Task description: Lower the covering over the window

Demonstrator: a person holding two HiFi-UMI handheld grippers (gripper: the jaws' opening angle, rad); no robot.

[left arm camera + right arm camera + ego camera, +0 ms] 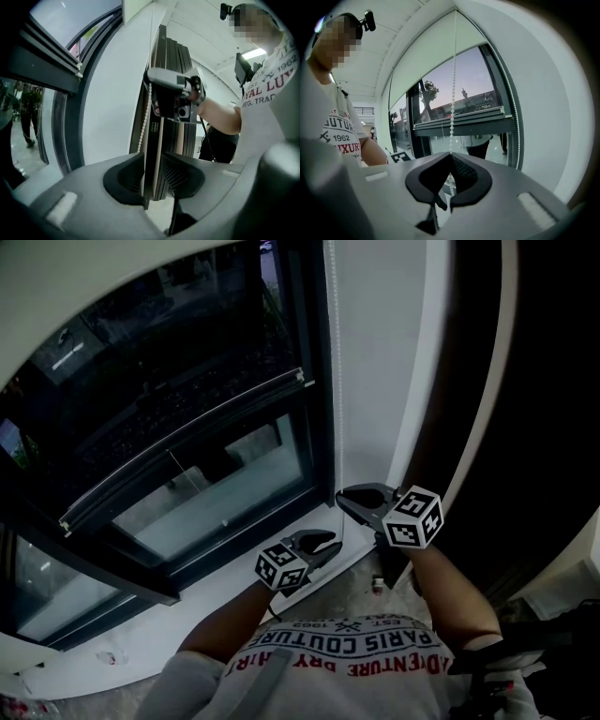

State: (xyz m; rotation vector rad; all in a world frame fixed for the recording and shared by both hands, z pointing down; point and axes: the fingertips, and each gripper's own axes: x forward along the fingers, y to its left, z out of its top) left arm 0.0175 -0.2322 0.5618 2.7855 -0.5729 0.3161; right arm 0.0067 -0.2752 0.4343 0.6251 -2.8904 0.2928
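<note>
Head view: white sill (197, 610) under the dark window (169, 418); left gripper (328, 540) and right gripper (345, 502) beside the bead cord (336, 381).
Left gripper view: jaws wide apart, gripping nothing (bead cord just ahead).
Right gripper view: jaws pinched on the bead cord; blind (436, 61) covers the window's top.

The white roller blind (436, 61) hangs partly lowered above the right gripper (450, 157), whose closed jaws pinch its bead chain (452, 93).
</note>
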